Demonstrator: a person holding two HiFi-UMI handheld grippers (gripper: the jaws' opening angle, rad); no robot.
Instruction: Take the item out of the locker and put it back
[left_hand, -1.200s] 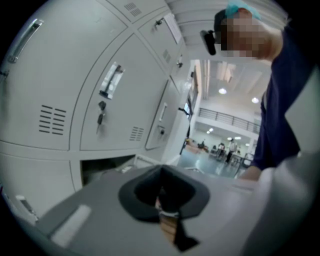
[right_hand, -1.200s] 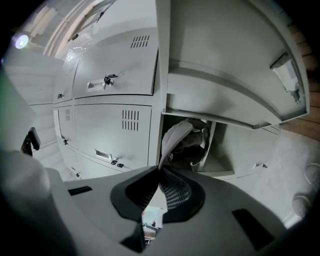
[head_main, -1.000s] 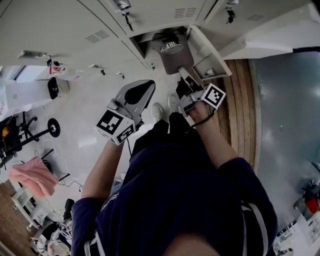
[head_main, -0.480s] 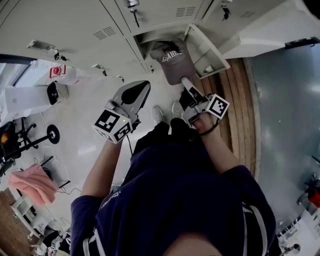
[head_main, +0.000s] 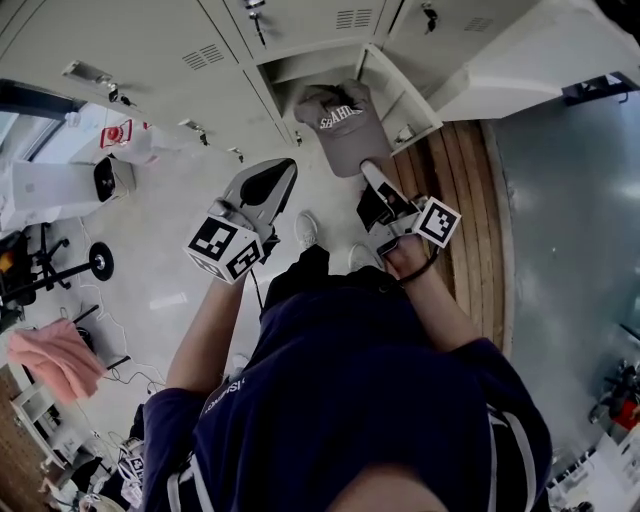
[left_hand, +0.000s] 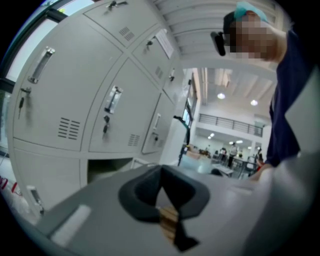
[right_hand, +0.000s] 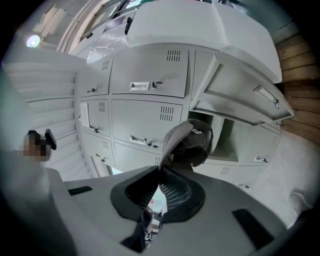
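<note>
A grey cap (head_main: 338, 122) with white lettering hangs just in front of the open locker compartment (head_main: 297, 72). My right gripper (head_main: 368, 170) is shut on its brim from below. In the right gripper view the cap (right_hand: 190, 143) stands above the gripper (right_hand: 161, 171), its brim pinched between the pads, with the open compartment (right_hand: 223, 136) behind it. The locker door (head_main: 398, 98) is swung open to the right. My left gripper (head_main: 277, 172) is held up left of the cap, apart from it, shut and empty. In the left gripper view the gripper (left_hand: 161, 174) has its jaws closed together.
Closed locker doors (head_main: 150, 45) fill the wall around the open one. A wooden floor strip (head_main: 470, 200) runs at the right. At the left are a pink cloth (head_main: 55, 360), a wheeled stand (head_main: 60, 265) and floor cables. The person's shoes (head_main: 305, 230) are below the cap.
The cap has come outward from the locker opening with my right gripper still shut on its brim. The left gripper has stayed about where it was.
</note>
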